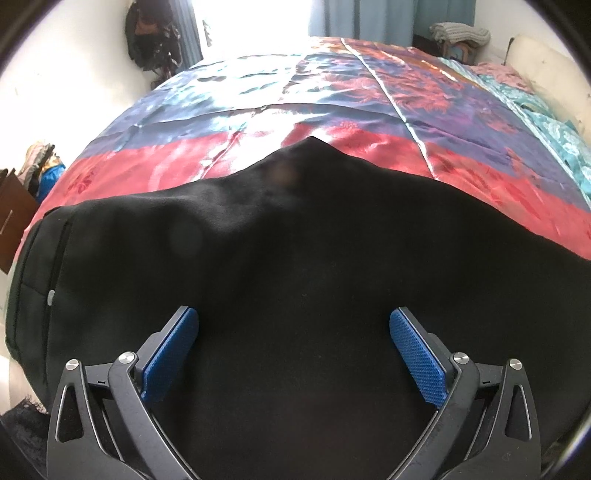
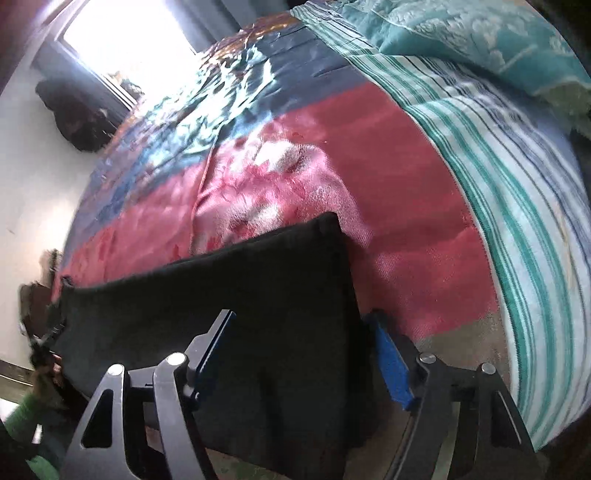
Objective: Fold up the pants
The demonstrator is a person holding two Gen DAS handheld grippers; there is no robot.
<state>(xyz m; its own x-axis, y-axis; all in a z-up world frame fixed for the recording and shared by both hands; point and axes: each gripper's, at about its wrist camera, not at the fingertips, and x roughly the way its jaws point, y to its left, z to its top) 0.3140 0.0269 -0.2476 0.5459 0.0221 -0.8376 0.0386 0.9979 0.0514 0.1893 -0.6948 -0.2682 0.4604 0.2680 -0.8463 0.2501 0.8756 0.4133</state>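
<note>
Pants point(image 1: 295, 258) lie black on the bed point(image 1: 332, 110); both grippers point(image 1: 293, 332) point(image 2: 299, 339) gape apart, so pinch the hem squarely before folding.

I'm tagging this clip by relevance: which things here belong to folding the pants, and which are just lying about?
Part of the job:
- black pants
- left tool, open over the pants
- right tool, open at the pants' edge
- red and blue bedspread underneath

Just lying about:
- striped blanket
- teal floral cloth
- dark bag on the wall
</note>
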